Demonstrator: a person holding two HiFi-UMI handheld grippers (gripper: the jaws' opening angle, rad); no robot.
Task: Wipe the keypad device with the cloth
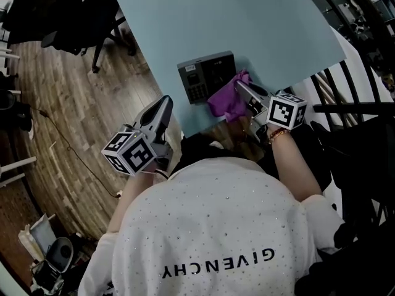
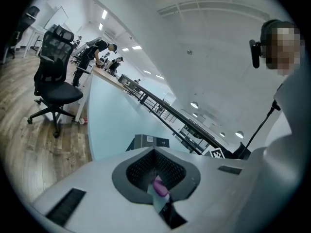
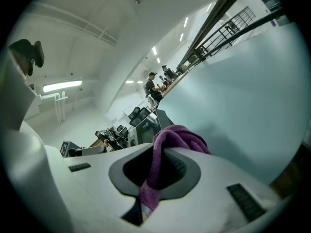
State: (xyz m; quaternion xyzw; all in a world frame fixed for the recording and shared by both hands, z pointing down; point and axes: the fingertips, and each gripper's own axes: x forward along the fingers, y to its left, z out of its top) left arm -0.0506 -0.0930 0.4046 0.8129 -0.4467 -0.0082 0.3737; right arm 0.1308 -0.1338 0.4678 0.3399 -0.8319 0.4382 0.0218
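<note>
The dark grey keypad device [image 1: 207,76] lies near the front edge of the light blue table [image 1: 247,23]. A purple cloth [image 1: 228,100] is bunched at the device's right front corner, touching it. My right gripper [image 1: 242,90] is shut on that cloth; in the right gripper view the cloth [image 3: 177,137] folds over the closed jaws of the gripper [image 3: 165,164], with the device [image 3: 155,123] just beyond. My left gripper [image 1: 162,106] hangs off the table's left front corner, jaws together, holding nothing I can name. From the left gripper [image 2: 155,171] the device [image 2: 148,141] shows ahead.
A black office chair [image 1: 80,17] stands on the wood floor left of the table, seen also as the chair [image 2: 56,89]. Black chair frames and rails [image 1: 352,103] crowd the right side. People [image 2: 99,52] work at a far desk. My torso fills the foreground.
</note>
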